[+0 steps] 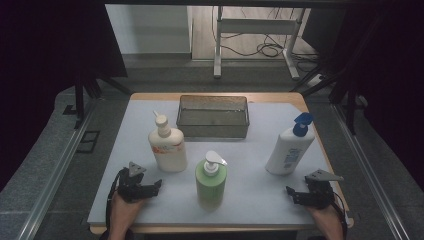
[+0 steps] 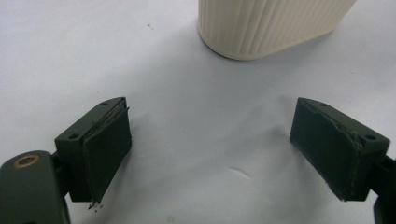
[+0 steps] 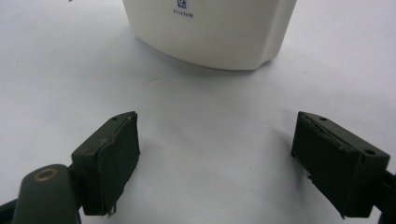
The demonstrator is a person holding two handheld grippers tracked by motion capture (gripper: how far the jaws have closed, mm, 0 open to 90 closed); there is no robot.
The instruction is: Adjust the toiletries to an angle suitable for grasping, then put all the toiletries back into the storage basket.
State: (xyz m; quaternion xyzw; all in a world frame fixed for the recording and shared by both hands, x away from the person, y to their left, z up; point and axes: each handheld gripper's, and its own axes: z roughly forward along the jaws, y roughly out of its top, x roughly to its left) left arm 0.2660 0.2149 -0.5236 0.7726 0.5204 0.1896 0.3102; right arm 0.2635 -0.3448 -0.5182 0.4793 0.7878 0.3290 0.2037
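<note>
Three pump bottles stand upright on the white table (image 1: 250,197). A cream bottle (image 1: 167,145) with an orange label is at the left, a green bottle (image 1: 211,181) in the front middle, and a white bottle (image 1: 288,147) with a blue pump at the right. My left gripper (image 1: 150,187) rests near the front left edge, open and holding nothing; the left gripper view shows the cream bottle's ribbed base (image 2: 266,25) just ahead of it. My right gripper (image 1: 295,196) rests at the front right, open and holding nothing, with the white bottle's base (image 3: 210,32) ahead of it.
A grey rectangular bin (image 1: 213,116) sits at the back middle of the table. Metal rails (image 1: 55,170) run along both sides of the table. A white frame with cables (image 1: 255,45) stands on the floor beyond the far edge.
</note>
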